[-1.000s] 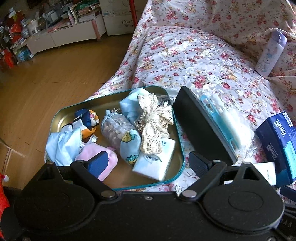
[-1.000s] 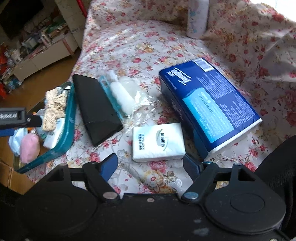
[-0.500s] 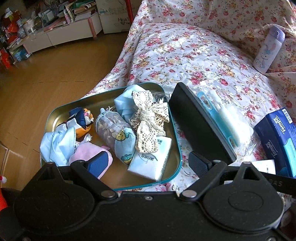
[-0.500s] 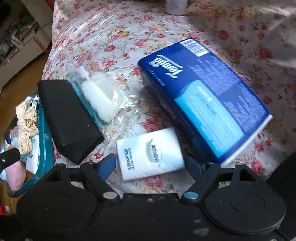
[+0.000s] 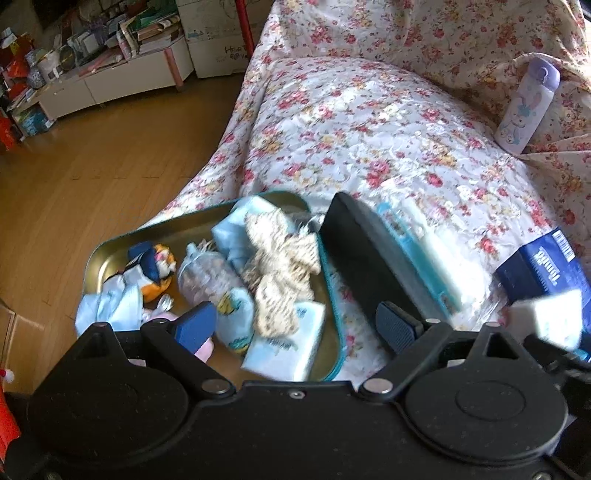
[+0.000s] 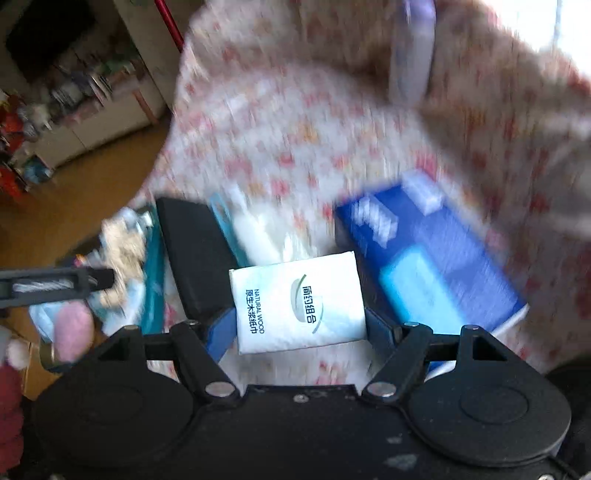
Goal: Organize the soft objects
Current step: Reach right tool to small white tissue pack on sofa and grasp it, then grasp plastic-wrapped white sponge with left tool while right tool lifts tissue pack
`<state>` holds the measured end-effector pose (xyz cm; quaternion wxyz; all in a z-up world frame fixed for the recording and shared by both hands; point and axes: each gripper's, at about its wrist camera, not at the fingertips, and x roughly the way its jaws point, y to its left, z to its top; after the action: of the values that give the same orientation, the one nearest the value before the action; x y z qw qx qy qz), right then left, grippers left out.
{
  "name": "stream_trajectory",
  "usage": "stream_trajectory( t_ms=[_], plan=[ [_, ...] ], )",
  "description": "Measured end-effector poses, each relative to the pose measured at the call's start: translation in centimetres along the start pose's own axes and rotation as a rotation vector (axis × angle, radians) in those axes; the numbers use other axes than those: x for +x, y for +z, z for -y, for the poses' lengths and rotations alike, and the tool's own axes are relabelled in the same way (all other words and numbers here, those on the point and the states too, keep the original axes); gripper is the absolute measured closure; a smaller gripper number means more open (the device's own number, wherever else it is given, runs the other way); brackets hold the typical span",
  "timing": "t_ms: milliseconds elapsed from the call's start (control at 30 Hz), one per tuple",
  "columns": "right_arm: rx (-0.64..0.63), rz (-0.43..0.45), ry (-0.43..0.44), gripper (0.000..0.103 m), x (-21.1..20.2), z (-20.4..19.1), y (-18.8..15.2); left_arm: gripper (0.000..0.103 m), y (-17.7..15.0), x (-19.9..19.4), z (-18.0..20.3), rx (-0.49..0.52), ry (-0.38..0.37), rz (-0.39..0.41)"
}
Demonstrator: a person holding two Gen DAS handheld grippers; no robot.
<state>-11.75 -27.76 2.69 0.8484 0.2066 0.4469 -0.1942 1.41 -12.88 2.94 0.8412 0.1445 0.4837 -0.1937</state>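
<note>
A wooden floor point(image 5: 92, 177) fills the area from 9 to 11 o'clock. At 11 o'clock a low white cabinet point(image 5: 110, 81) stands along the far wall, its top crowded with books, papers and jars. A red pole point(image 5: 243, 26) rises at 12 o'clock beside a white box with handwriting. At 2 o'clock a lilac drinking bottle point(image 5: 524, 107) with a cartoon rabbit leans upright against the floral sofa cover point(image 5: 369, 118), which spreads across the centre and right.
</note>
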Motion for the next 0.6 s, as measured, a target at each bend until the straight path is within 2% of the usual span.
stream_trajectory(
  t_ms=[133,433,600],
  plan=[
    [0.000,0.096,-0.004,0.029,-0.8,1.5,2.4,0.013,1.4,-0.3,1.7,0.014,-0.018,0.008],
    [-0.025,0.158,-0.046,0.029,2.2,4.7,7.7,0.013,4.0,0.7,5.9,0.040,-0.076,-0.026],
    [0.044,0.113,0.027,0.029,4.2,7.4,7.4,0.013,5.0,2.9,7.7,0.011,-0.106,-0.094]
  ],
)
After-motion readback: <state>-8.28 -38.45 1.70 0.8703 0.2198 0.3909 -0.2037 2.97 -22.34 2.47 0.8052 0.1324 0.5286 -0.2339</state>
